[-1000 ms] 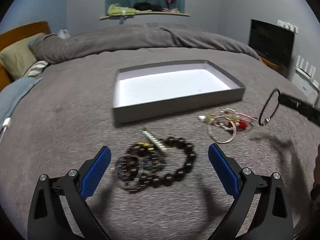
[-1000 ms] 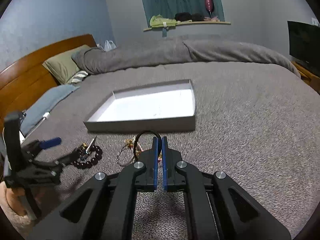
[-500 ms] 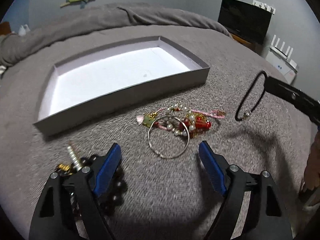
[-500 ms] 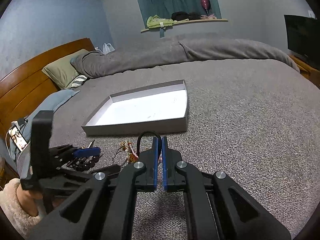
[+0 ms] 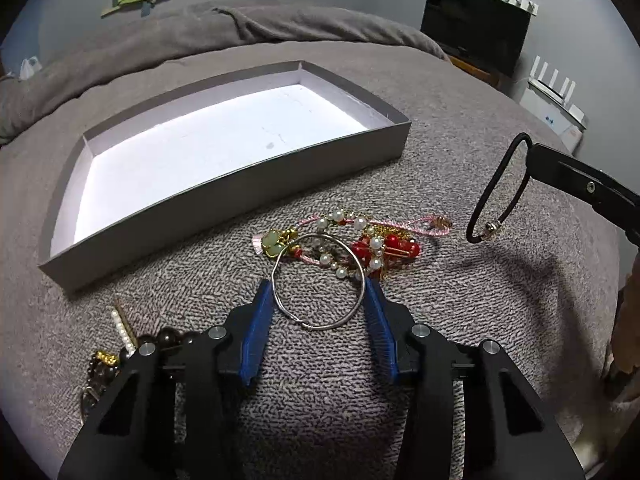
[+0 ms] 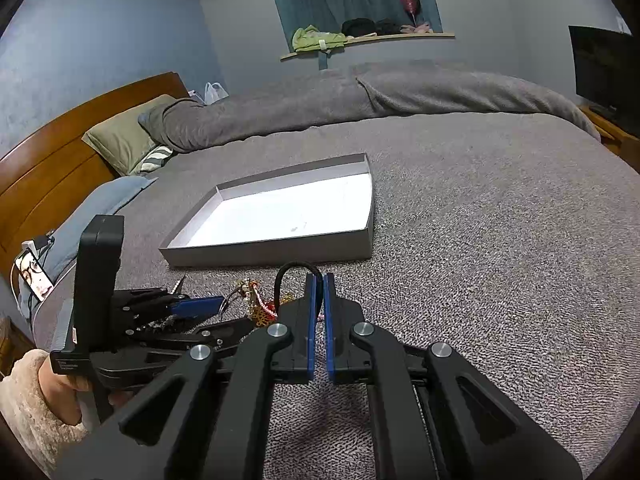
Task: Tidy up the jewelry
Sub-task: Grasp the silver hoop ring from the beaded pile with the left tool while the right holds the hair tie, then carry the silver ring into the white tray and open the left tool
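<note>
A grey tray [image 5: 256, 178] with a white floor lies on the grey bed cover; it also shows in the right wrist view [image 6: 280, 254]. My left gripper [image 5: 318, 286] is open, its blue pads on either side of a thin silver bangle [image 5: 357, 308] lying on the cover. Behind the bangle is a tangle of pearl, red bead and pink cord jewelry [image 5: 372, 242]. My right gripper [image 6: 319, 280] is shut on a black hair tie [image 5: 490, 200], held above the cover to the right; the loop also shows in the right wrist view [image 6: 288, 270].
Dark bead bracelets and a pearl pin [image 5: 120, 344] lie at the lower left. A rolled grey duvet [image 6: 360, 100], pillows [image 6: 120, 140] and a wooden headboard [image 6: 52, 160] stand beyond the tray. A dark screen [image 5: 476, 28] stands at the right.
My left gripper has moved right from the dark bead bracelets to the silver bangle and narrowed around it. The right gripper keeps holding the hair tie, little moved.
</note>
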### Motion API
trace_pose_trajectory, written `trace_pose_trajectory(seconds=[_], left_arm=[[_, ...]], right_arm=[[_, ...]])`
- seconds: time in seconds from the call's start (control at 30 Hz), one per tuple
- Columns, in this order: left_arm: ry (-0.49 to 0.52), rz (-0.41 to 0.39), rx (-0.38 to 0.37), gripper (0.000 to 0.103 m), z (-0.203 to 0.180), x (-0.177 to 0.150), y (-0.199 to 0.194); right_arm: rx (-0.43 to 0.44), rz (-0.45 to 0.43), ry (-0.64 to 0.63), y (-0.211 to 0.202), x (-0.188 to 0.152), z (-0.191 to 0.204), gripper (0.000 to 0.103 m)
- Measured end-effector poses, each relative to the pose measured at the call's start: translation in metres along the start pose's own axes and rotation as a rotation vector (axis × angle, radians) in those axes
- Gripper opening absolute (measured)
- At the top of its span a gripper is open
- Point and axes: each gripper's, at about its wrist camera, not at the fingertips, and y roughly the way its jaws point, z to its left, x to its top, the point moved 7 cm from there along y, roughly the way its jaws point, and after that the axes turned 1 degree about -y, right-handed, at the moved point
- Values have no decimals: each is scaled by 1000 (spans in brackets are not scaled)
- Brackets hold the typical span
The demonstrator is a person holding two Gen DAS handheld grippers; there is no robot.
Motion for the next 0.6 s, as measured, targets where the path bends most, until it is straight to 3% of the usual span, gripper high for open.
trace_pose_trajectory(seconds=[0.33,0.43,0.6], left_arm=[[37,-104,60,48,1,8,-47],[28,-117,72,48,16,23,-64],[27,-139,154,48,62,64,-81]], right_arm=[[-29,-8,-6,2,5,1,4],[-26,-24,-39,5,25,9,4],[-58,-99,-125,14,76,20,4]])
